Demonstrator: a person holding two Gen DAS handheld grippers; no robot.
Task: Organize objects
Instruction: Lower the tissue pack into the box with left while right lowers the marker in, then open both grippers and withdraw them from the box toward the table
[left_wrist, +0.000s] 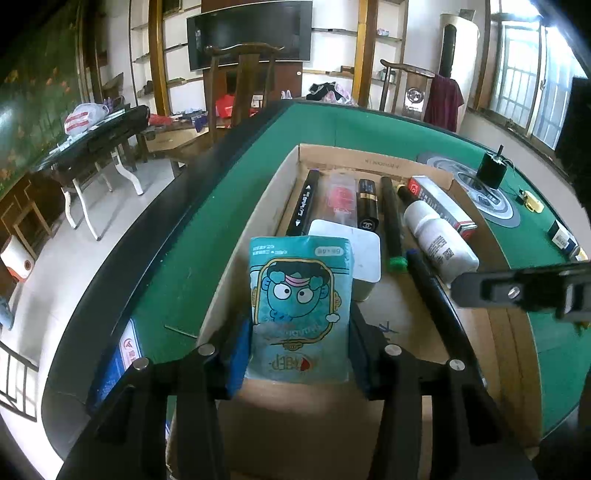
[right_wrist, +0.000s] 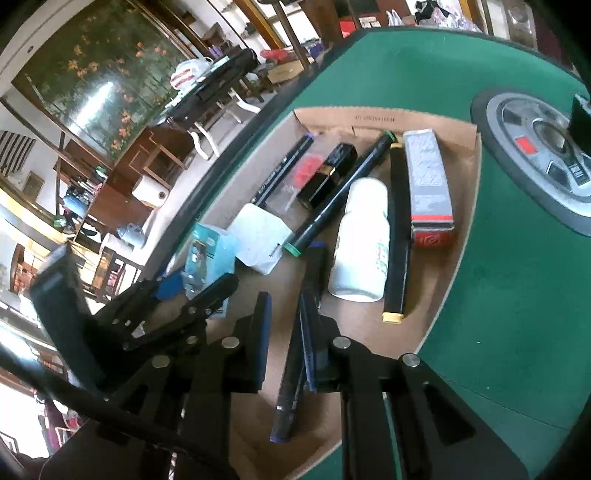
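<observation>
Right claw (right_wrist: 291, 328) blurred, pen (right_wrist: 295, 354) half-hidden

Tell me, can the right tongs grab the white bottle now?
Probably not yet. The right tongs are already shut on a dark blue-capped marker, so they're full. The white bottle lies just ahead in the cardboard box, with nothing on top of it.

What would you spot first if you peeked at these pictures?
The teal packet with a goggle-eyed cartoon face, held upright between the left gripper's jaws over the cardboard tray. Behind it lie pens, a white bottle and a red-ended box in a row. The right gripper clamps a dark pen above the tray.
</observation>
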